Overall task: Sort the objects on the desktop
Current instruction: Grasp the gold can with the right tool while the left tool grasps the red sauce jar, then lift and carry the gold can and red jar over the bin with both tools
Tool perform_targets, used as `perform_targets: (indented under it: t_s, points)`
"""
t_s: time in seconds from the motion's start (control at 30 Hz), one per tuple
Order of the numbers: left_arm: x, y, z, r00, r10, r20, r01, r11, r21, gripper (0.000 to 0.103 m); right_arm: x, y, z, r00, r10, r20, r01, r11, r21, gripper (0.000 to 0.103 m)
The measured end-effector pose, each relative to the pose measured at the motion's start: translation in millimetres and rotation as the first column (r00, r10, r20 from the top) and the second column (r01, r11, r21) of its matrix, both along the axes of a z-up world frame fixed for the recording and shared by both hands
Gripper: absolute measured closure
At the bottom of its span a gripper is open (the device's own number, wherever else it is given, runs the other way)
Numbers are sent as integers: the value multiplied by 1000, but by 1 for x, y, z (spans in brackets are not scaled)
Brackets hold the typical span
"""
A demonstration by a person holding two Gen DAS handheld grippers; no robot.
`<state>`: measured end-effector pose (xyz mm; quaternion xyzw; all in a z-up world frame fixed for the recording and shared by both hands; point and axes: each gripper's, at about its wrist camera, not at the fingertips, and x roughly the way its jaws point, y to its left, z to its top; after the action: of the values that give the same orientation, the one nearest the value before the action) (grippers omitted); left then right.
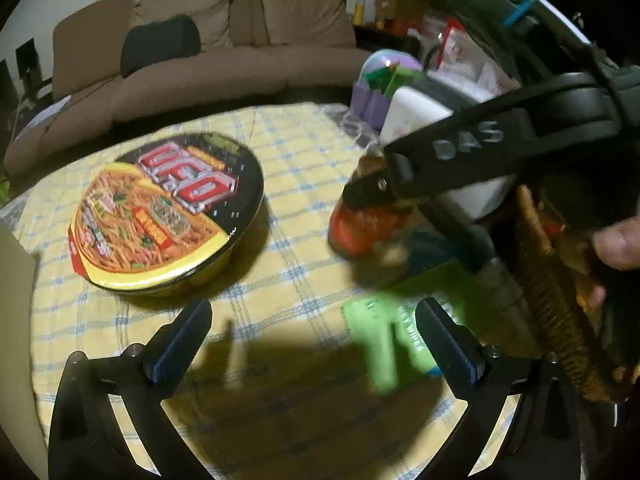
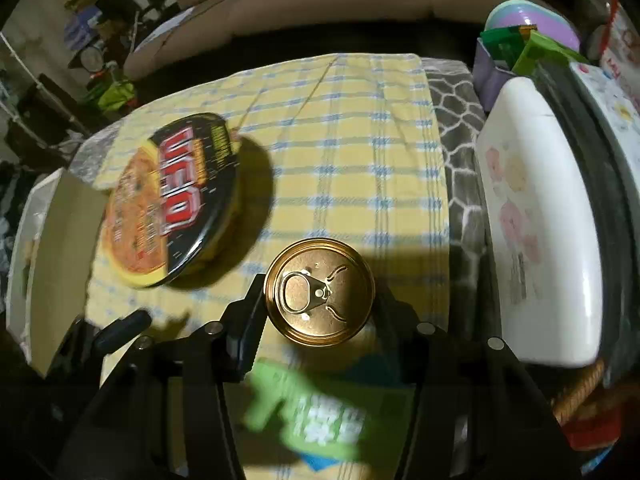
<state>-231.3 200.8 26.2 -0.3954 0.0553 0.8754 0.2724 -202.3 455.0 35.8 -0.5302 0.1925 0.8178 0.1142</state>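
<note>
My right gripper (image 2: 320, 300) is shut on a can with a gold pull-tab lid (image 2: 320, 292); in the left wrist view the can (image 1: 360, 220) shows red sides, held above the table by that gripper (image 1: 380, 184). My left gripper (image 1: 316, 328) is open and empty, low over the yellow checked cloth (image 1: 304, 184). A round UFO noodle bowl (image 1: 168, 212) sits on the cloth at the left, also in the right wrist view (image 2: 172, 200). A blurred green packet (image 1: 380, 336) lies below the can, also in the right wrist view (image 2: 312, 412).
A wicker basket (image 1: 560, 308) stands at the right. A white floral box (image 2: 536, 216), a purple holder with green packets (image 2: 520, 44) and a cardboard box (image 2: 60, 264) at the left edge surround the cloth. A brown sofa (image 1: 208, 40) lies behind.
</note>
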Motion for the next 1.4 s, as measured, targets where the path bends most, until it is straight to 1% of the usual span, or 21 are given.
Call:
perform_targets:
  t_s: [0.03,0.1,0.13,0.17,0.27,0.3,0.33,0.37,0.4,0.5,0.6,0.63,0.67,0.73,0.8,0.9,1.03,1.17,1.27,1.33,1.4]
  points:
    - [4,0,5,1000,-18,-22,18,1000,10,0,5,-3,5,1000,7,-10,-8,999,-39,55]
    - [11,4,12,996,-51,-67,51,999,-9,0,10,-11,12,999,30,-18,-32,995,-96,55]
    - [16,5,17,993,-77,-95,75,997,-19,0,14,-16,17,999,48,-17,-49,992,-115,55]
    - [19,6,20,990,-93,-105,92,996,-18,0,17,-23,22,998,63,-15,-64,990,-124,55]
    - [26,-2,30,987,-128,-95,132,991,29,0,28,-45,39,992,126,-21,-128,978,-167,55]
    - [27,-4,31,986,-144,-80,148,988,50,3,32,-52,45,990,139,-28,-141,973,-184,55]
    - [30,-9,33,985,-165,-60,170,981,90,24,36,-57,49,989,145,-33,-149,969,-199,56]
    - [32,-13,35,985,-169,-46,173,979,104,41,41,-62,53,989,145,-37,-150,965,-217,56]
    - [35,-16,37,984,-175,-30,177,977,117,46,45,-66,57,988,148,-42,-153,961,-229,56]
    - [50,-26,46,985,-169,-31,172,979,112,46,56,-82,66,987,152,-46,-159,959,-235,56]
    - [70,-44,61,987,-156,-29,158,978,136,46,65,-103,79,984,167,-56,-176,954,-242,56]
    - [81,-55,68,988,-151,-40,155,978,138,47,68,-112,85,982,177,-62,-187,951,-245,56]
    - [89,-64,74,988,-146,-42,150,978,146,47,70,-123,92,983,170,-69,-182,952,-245,56]
    - [103,-86,85,990,-134,-40,139,976,165,48,72,-143,103,979,193,-73,-205,949,-240,56]
    - [119,-111,97,992,-118,-53,126,976,180,49,71,-171,114,972,221,-74,-232,947,-223,56]
    - [136,-150,112,995,-84,-51,93,975,204,49,65,-211,128,964,253,-83,-266,940,-214,56]
    - [153,-215,126,998,-27,-52,37,976,216,49,50,-272,138,948,304,-96,-319,922,-221,56]
    - [163,-286,126,997,54,-48,-41,974,223,49,21,-338,132,931,353,-93,-365,901,-233,56]
    - [162,-330,119,994,104,-39,-92,968,234,49,-3,-386,126,920,381,-86,-391,894,-218,56]
    - [155,-359,116,991,131,-32,-119,963,240,48,-18,-411,123,917,391,-79,-399,895,-198,56]
    - [145,-378,115,988,151,-27,-140,960,242,47,-35,-434,124,916,395,-73,-402,899,-171,56]
